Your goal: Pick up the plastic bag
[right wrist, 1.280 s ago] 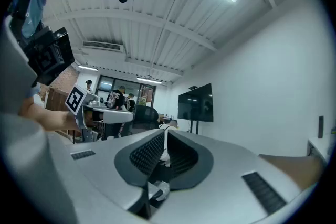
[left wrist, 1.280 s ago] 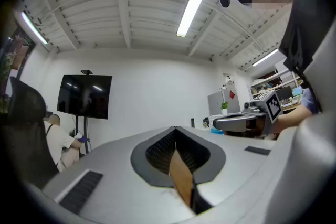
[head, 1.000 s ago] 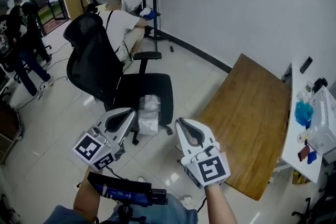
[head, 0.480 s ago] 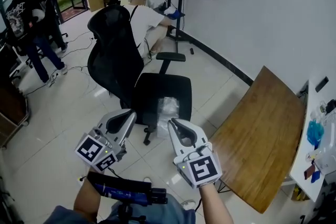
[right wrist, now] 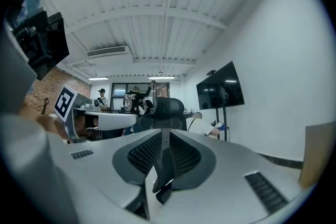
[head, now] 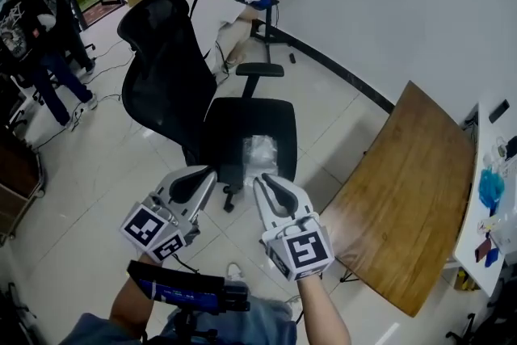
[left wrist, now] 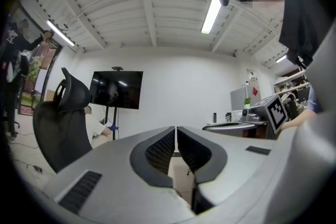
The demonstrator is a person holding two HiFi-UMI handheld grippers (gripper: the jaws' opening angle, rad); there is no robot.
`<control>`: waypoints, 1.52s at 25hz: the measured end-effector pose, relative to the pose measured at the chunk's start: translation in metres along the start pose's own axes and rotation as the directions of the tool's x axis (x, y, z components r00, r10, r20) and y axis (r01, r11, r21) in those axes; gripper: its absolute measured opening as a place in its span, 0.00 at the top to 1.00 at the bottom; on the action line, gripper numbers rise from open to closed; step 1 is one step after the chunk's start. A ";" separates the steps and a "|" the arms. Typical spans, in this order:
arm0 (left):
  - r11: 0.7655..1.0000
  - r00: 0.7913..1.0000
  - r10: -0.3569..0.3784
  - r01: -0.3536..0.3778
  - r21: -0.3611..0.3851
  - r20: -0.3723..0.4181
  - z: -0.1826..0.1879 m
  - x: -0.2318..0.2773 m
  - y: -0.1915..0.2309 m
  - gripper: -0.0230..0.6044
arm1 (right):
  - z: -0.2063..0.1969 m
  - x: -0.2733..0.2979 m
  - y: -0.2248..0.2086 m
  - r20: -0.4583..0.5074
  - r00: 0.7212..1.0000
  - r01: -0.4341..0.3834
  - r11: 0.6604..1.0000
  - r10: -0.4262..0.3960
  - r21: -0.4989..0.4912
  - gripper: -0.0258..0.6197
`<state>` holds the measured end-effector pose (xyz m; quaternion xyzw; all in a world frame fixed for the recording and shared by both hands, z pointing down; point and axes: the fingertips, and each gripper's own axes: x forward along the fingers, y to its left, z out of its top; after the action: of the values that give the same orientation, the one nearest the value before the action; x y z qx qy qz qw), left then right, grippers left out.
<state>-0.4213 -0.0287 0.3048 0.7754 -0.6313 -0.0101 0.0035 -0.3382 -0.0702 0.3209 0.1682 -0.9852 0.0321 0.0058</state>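
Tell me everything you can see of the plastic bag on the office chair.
The clear crumpled plastic bag lies on the black office chair seat, near its front edge. It looks thin and glossy, whitish where folds catch light, bunched into a longish heap rather than spread flat. Whether it holds anything cannot be told. Only the seat touches it.

Bright, even light comes from ceiling tubes (left wrist: 212, 8); floor tiles (head: 97, 166) show soft glare, and the plastic bag (head: 260, 151) gleams pale. Gripper views warp (fisheye) toward dark edges.
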 end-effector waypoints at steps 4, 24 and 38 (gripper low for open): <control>0.999 0.998 -0.052 0.052 -0.011 -0.025 -0.020 0.017 -0.006 0.93 | -0.027 0.010 -0.013 0.019 0.998 0.055 0.995 -0.056 0.079 0.86; 0.971 0.963 -0.180 0.141 -0.193 -0.203 -0.192 0.089 -0.011 0.96 | -0.235 0.021 -0.071 -0.137 0.946 0.323 0.891 -0.294 0.320 0.80; 0.953 0.926 -0.252 0.187 -0.239 -0.282 -0.258 0.099 -0.032 0.96 | -0.336 0.001 -0.098 -0.239 0.880 0.475 0.752 -0.411 0.456 0.68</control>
<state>-0.3647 -0.1213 0.5608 0.8289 -0.5271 0.0454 0.1818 -0.3062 -0.1410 0.6624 0.3904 -0.8716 0.2951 0.0301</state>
